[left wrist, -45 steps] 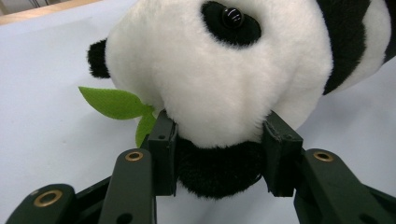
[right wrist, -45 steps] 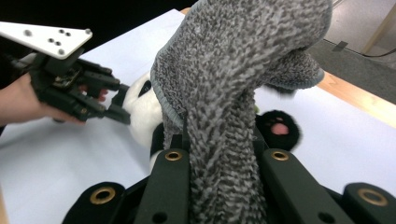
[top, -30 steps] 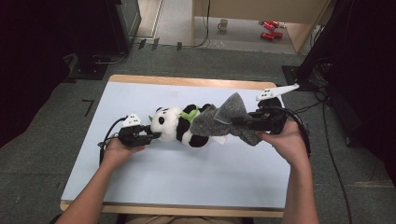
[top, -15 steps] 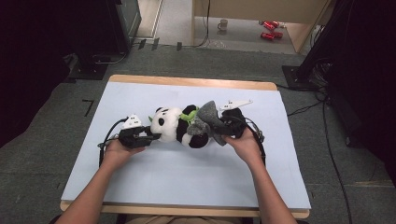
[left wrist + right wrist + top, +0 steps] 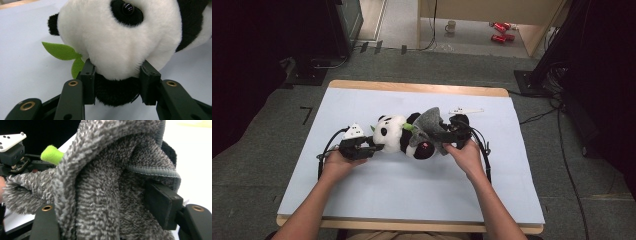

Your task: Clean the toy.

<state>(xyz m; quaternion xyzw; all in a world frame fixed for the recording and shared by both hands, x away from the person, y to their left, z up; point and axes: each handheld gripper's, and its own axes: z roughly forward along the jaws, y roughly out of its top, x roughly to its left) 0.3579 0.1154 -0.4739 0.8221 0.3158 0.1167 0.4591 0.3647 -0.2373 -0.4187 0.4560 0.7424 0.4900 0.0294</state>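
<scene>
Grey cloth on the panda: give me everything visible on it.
The grey cloth looks like fluffy mottled microfibre with a stitched grey hem, seen close in the right gripper view. It is bunched and folded, draped over the body end of the plush panda, which lies on the pale blue table. The right tongs are shut on a thick fold of it. A green leaf pokes out beside it.

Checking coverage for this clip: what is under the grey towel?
The grey towel drapes over the panda plush's lower body; its head and a green leaf stay exposed. The right tongs pinch the towel. The covered legs are hidden.
</scene>
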